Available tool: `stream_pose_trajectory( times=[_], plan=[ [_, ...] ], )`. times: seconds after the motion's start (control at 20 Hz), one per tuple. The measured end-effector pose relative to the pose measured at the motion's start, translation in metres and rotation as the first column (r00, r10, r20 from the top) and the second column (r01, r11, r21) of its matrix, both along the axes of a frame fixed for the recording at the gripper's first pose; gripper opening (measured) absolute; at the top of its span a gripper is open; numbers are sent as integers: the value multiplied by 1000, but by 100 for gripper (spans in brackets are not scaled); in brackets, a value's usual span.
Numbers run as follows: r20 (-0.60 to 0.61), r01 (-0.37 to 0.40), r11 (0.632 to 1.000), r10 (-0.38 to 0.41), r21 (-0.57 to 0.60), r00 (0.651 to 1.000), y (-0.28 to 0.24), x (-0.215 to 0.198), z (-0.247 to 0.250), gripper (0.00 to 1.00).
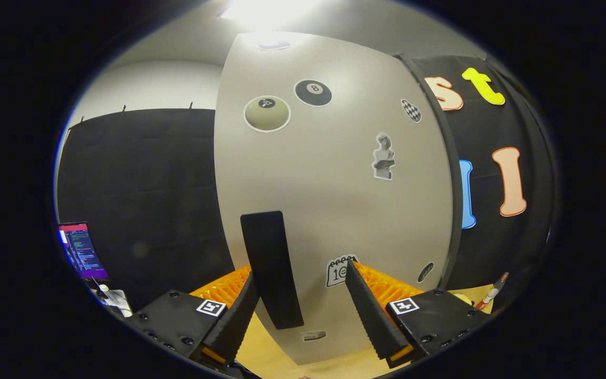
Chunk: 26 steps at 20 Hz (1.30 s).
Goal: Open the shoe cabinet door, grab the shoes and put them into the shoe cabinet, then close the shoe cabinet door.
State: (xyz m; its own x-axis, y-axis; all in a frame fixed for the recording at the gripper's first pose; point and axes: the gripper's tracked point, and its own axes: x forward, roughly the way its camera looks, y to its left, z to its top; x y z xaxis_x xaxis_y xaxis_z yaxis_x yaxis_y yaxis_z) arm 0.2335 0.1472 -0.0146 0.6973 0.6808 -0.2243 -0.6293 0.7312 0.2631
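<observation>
Jaws stand apart, nothing pressed between them. The gripper points straight at the shoe cabinet door, close up. Left finger sits touching or just beside the dark handle strip; right finger is clear of it, well to the other side.

Handle strip runs near upright, long axis up and down the door, tilting slightly with the lens. It lies toward the left jaw rather than centred in the gap. For a grip on it, I judge the jaws would need to shift left so the strip falls between them.

Door is a pale panel carrying stickers: a billiard eight ball, a second pale ball, a small bust figure, a calendar sticker just ahead of the right finger.

Whether the door is shut flush or ajar, cannot tell from here. The scene fits a door about to be pulled open, or one just pushed closed.

Pale wood floor below the door. A lit screen sits off to the left.
</observation>
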Motion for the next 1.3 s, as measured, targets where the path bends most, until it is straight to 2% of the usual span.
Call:
stream_pose_trajectory(
  times=[0.4, 0.65, 0.8, 1.05, 1.3],
  plan=[
    [0, 154, 988, -154, -3, 988, 56, 40, -13, 100],
    [30, 277, 960, -276, -35, 961, 58, 44, -13, 100],
    [7, 287, 958, -287, -11, 958, 63, 34, -10, 98],
    [47, 323, 946, -324, 32, 945, 38, 12, 7, 97],
    [135, 392, 919, -383, -41, 914, -30, -19, 23, 97]
  ],
)
